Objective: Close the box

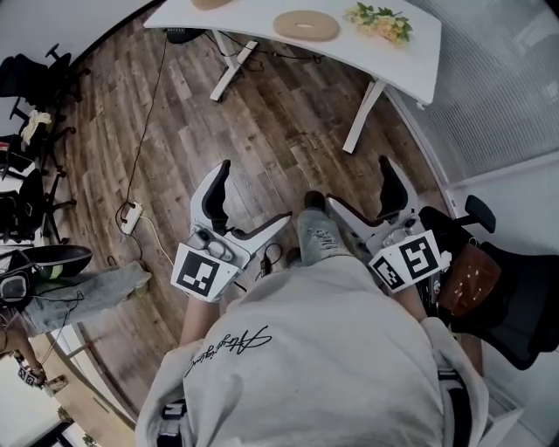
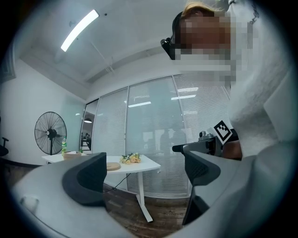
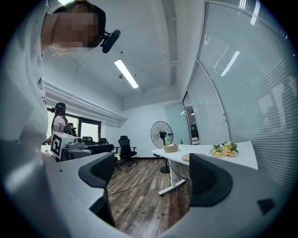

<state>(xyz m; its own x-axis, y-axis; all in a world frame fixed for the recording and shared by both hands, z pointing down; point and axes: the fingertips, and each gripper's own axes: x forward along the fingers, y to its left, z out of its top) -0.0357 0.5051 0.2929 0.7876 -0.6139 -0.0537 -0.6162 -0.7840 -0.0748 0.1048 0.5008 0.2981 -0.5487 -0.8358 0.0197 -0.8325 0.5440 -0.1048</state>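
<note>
Head view, 9 o'clock: power strip is lying on the wood floor, its cable trailing up toward the bench at 12. Left gripper is pointing level, jaws standing wide apart with nothing between them. Right gripper is doing likewise: wide open and empty. Box is showing in no view, so I cannot place it. Bench is carrying a round wooden disc and, at its 3 o'clock, flowers. Judged risks: on the walk in, a foot may be catching that cable. Wide jaws reaching across the bench may be sweeping the flowers or the disc off.
</note>
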